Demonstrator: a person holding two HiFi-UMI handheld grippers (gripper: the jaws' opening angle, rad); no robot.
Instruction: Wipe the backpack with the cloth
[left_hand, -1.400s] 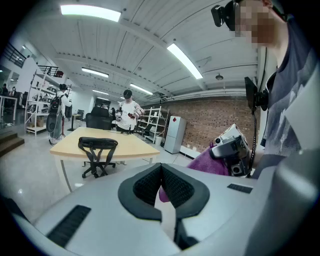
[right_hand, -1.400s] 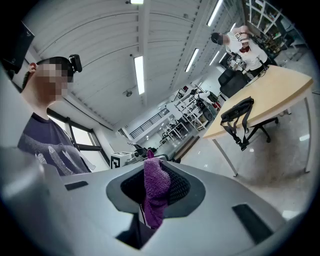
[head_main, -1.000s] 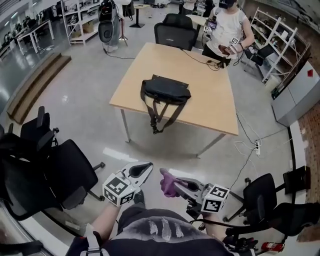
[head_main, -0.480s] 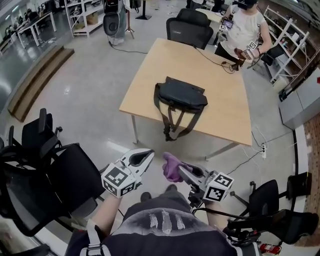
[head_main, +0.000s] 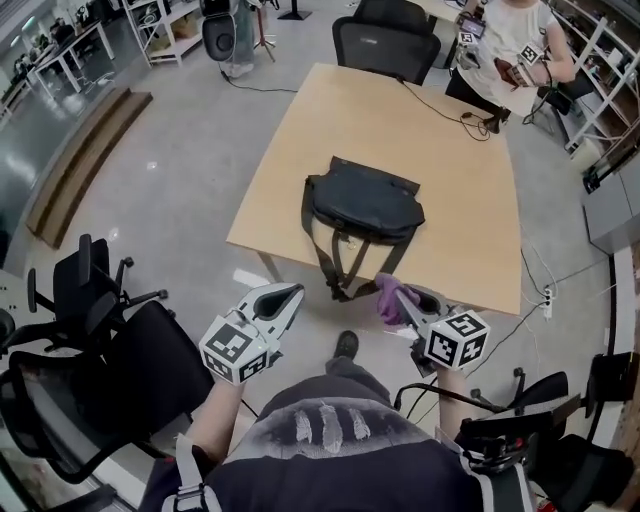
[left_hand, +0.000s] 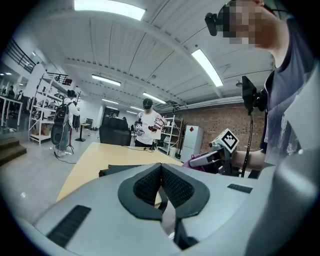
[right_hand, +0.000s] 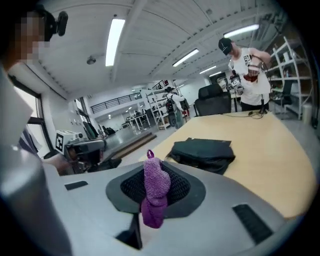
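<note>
A grey polished floor (head_main: 170, 190) filled the room, and on it stood a light wooden table (head_main: 440, 190) with pale legs, set at a slant in the head view. Black office chairs (head_main: 90, 380) crowded the near left, another black chair (head_main: 385, 45) stood at the table's far side, and a second person (head_main: 510, 50) in a white top stood at the far right corner. The backpack (head_main: 365, 205) lay flat near the middle of the table, closer to its near edge. It was dark, almost black, soft and slightly rumpled, with a flap across its top. Its two dark straps (head_main: 345, 265) hung over the near edge and met in a loop below the tabletop. Both hand-held tools were off the table, in front of the wearer's body and short of that near edge. The left gripper (head_main: 280, 297) hung to the left of the straps, its dark ribbed pads pressed together with nothing between them. The right gripper (head_main: 402, 296) was just below the table's near edge, right of the straps, with its jaws clamped on the cloth (head_main: 388, 300). The cloth was a small purple knitted piece, bunched into a lump that stuck up past the pads and trailed down behind them, apart from the backpack.
</note>
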